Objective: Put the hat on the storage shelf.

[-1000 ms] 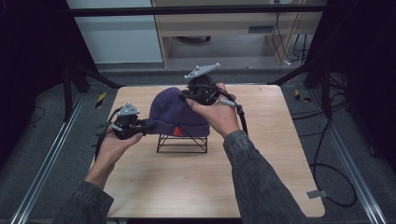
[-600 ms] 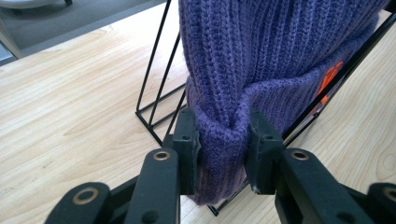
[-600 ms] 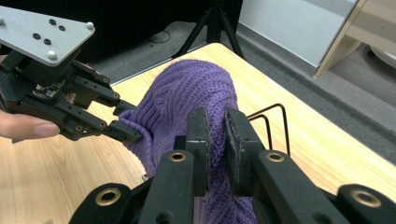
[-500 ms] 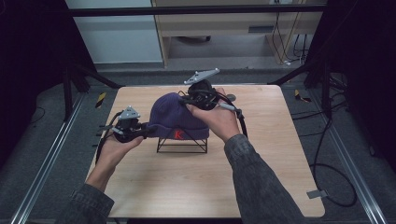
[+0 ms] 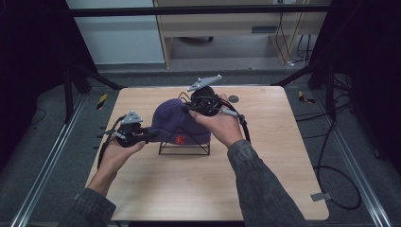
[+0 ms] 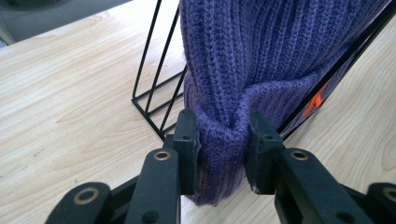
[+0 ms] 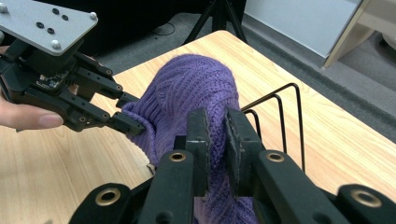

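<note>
**Purple knit beanie gripped from 2 sides over black wire rack**

Draped over the black wire rack (image 5: 184,144), near the middle of the wooden table (image 5: 265,189), slightly toward its far edge: a purple knit beanie (image 5: 177,124) with an orange mark on the folded cuff. Left gripper (image 6: 223,140) closed on the cuff at the left end of the beanie, a thick fold of knit bunched between both pads. Right gripper (image 7: 215,135) closed on the knit fabric at the far upper side of the beanie, jaws nearly together, a thin fold pinched between them. Seen in the right gripper view as well: the left gripper, with grey plate on top, clamped on the cuff. Rack wires standing on the table, just beside the left jaws. Small dark disc (image 5: 233,99) lying near the far edge of the table.
</note>
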`<state>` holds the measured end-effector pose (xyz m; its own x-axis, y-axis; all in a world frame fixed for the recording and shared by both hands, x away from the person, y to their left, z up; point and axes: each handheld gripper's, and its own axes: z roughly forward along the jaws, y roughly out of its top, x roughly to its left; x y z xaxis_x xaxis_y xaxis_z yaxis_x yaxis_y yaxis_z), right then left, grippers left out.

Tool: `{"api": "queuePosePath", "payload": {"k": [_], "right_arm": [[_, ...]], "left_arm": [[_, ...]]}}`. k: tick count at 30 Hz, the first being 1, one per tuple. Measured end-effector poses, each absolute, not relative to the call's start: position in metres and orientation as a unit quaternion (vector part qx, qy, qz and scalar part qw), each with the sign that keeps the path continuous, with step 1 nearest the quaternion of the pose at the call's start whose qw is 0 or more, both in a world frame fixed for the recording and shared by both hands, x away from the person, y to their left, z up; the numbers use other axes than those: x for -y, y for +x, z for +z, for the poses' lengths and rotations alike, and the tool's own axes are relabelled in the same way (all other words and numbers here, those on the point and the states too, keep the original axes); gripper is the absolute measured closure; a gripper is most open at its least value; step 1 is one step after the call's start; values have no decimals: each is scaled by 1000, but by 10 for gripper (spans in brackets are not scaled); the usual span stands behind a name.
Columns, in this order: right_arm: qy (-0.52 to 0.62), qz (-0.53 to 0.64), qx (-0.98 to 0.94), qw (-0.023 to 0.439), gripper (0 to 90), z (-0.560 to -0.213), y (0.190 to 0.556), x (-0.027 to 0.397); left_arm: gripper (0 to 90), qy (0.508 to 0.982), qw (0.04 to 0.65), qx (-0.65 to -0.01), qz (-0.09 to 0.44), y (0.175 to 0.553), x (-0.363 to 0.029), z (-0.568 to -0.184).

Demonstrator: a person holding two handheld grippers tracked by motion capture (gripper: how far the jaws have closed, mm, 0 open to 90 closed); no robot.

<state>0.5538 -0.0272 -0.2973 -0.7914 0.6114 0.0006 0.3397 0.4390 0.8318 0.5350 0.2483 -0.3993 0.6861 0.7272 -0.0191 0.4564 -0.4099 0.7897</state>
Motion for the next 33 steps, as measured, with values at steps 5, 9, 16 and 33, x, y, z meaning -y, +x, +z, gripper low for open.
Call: {"api": "queuePosePath", "payload": {"k": [5,9,16,33], "right_arm": [[282,442,-838,151,810,-299,553,26],[283,434,-842,152,810,-300,552,25],[286,424,-847,144,809,-311,554,22],[289,424,-848,134,807,-326,554,16]], "left_arm": [[688,826,403,-359,164,534,-249,-401],[688,826,402,-360,164,534,-249,-403],[687,823,400,-370,157,536,-247,-419],[686,827,390,-376,155,536,-247,-435]]}}
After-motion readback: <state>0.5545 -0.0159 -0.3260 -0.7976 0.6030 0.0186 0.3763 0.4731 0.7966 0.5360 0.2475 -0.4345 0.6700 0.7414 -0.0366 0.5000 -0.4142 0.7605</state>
